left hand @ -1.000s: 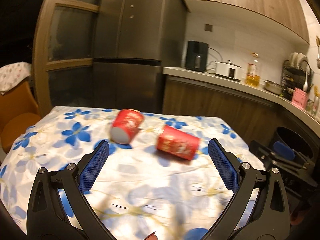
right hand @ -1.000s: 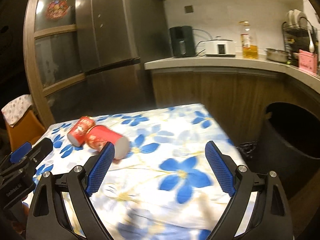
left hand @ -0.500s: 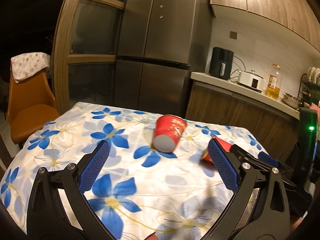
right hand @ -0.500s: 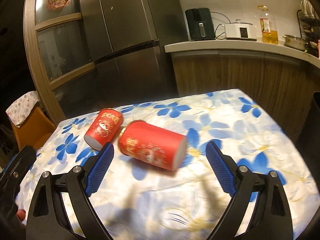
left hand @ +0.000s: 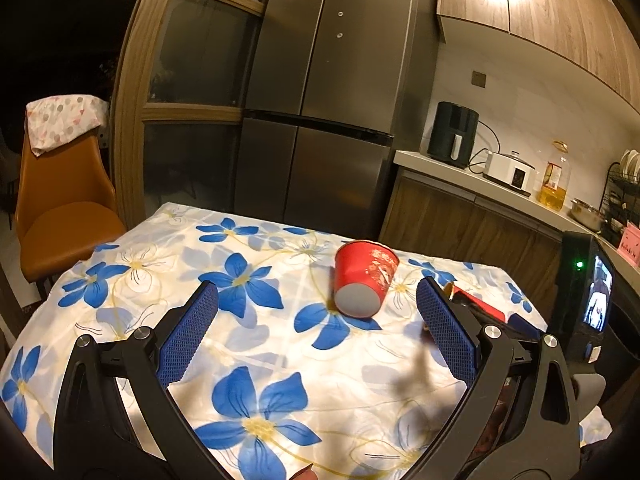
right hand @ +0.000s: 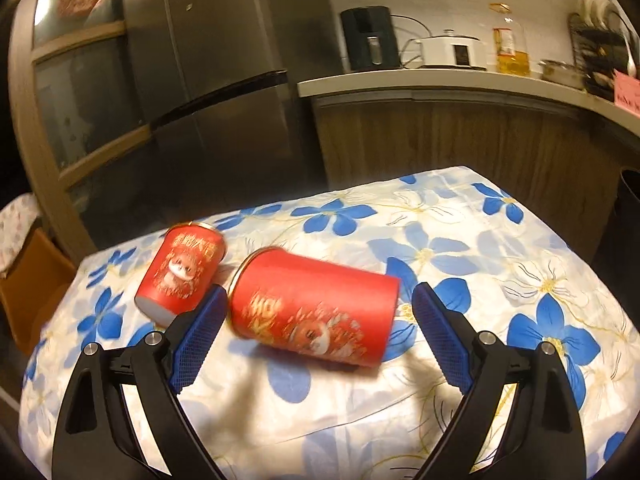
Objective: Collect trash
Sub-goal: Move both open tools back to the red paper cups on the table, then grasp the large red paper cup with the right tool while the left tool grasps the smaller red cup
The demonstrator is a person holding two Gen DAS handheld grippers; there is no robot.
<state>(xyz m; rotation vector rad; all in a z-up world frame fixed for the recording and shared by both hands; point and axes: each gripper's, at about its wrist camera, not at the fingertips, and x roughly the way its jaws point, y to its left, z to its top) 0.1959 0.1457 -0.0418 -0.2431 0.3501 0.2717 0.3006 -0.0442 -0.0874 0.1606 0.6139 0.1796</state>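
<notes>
Right now your right gripper (right hand: 316, 334) is the one in position: the near red cup (right hand: 314, 308) lies on its side on the floral tablecloth (right hand: 500, 264) squarely between its two blue pads, and the jaws stand wide apart with nothing gripped. The left pad (right hand: 198, 338) sits just beside the cup's open, gold-rimmed mouth; the right pad sits just beyond its base. That is the relation to watch: the cup's long axis runs left to right across the gap, nearly in line with the closing direction, mouth to the left and slightly away from you, base to the right. Closing as you are would likely press it end to end, which a thin cup may not take well; a turn of the wrist so the pads meet the curved wall looks safer.

The far red cup (right hand: 180, 276) also lies on its side, just behind and left of the first, with its mouth pointing away and its pale base toward you. Whether the two cups touch is hard to tell.

Your left gripper (left hand: 316, 336) hangs released as well, short of that far cup (left hand: 364, 282), whose base points back toward its jaws, so its long axis runs roughly along your reach. The trash bin (right hand: 628, 208) shows dimly past the table's right edge.
</notes>
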